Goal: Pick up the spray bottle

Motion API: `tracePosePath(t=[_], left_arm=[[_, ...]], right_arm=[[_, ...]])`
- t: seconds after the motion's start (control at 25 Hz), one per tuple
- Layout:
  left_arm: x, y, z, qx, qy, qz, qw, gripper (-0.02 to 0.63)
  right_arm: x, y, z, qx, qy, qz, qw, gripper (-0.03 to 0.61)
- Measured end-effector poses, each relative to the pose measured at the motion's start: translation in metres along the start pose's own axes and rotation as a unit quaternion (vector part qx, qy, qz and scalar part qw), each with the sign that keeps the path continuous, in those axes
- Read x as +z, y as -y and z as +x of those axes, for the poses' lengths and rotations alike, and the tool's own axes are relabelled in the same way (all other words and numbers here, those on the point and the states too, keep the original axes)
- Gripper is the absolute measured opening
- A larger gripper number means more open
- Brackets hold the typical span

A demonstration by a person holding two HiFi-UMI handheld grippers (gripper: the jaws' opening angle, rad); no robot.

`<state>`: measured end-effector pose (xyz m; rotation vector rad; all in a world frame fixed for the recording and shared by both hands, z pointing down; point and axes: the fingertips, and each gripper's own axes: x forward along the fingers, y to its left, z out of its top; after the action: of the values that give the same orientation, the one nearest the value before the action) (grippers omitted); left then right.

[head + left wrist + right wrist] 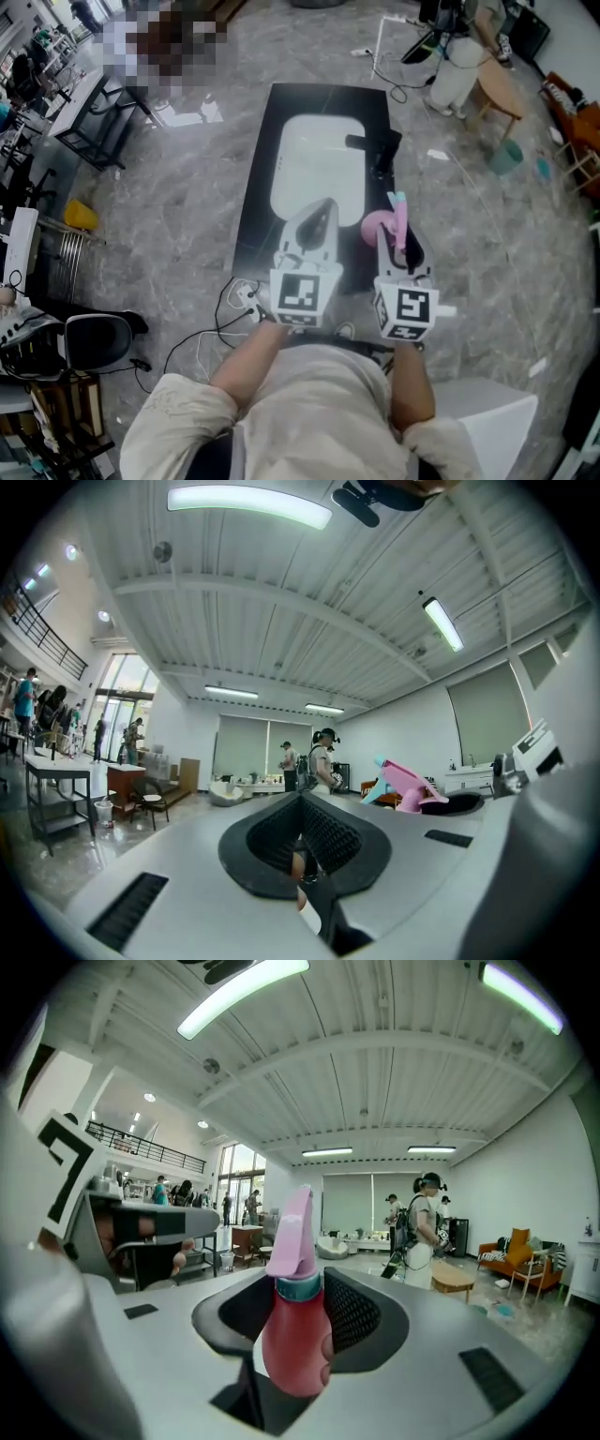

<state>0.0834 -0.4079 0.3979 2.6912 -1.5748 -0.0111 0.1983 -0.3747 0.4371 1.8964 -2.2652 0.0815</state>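
Observation:
The spray bottle (292, 1340) has a pink body, a teal collar and a pink trigger head. My right gripper (298, 1309) is shut on its body, and the bottle stands upright between the jaws, lifted off the table. In the head view the spray bottle (397, 223) sticks up from the right gripper (399, 247), above the black table's (255, 211) near right edge. My left gripper (316, 221) hovers beside it on the left, jaws together with nothing between them. In the left gripper view the left gripper (302, 803) points level, with the bottle's head (409, 784) at its right.
A white basin (319, 155) is set into the black table, with a black fixture (377, 146) on its right rim. Cables (230, 307) lie on the floor near my feet. A black chair (94, 339) stands at the left, a round wooden table (502, 89) far right. People stand in the background.

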Motion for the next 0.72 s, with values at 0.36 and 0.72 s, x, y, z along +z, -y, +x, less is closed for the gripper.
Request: tracePosePath(t=[0.36, 0.72], left_arm=[[0.027, 0.003, -0.006, -0.001, 0.043, -0.007, 0.9991, 0.002], [0.043, 0.009, -0.005, -0.007, 0.059, -0.004, 0.9982, 0.002]], right_arm=[[0.074, 0.002, -0.022, -0.008, 0.101, -0.026, 0.995, 0.170], [0.139, 0.006, -0.056, -0.025, 0.197, -0.041, 0.979, 0.169]])
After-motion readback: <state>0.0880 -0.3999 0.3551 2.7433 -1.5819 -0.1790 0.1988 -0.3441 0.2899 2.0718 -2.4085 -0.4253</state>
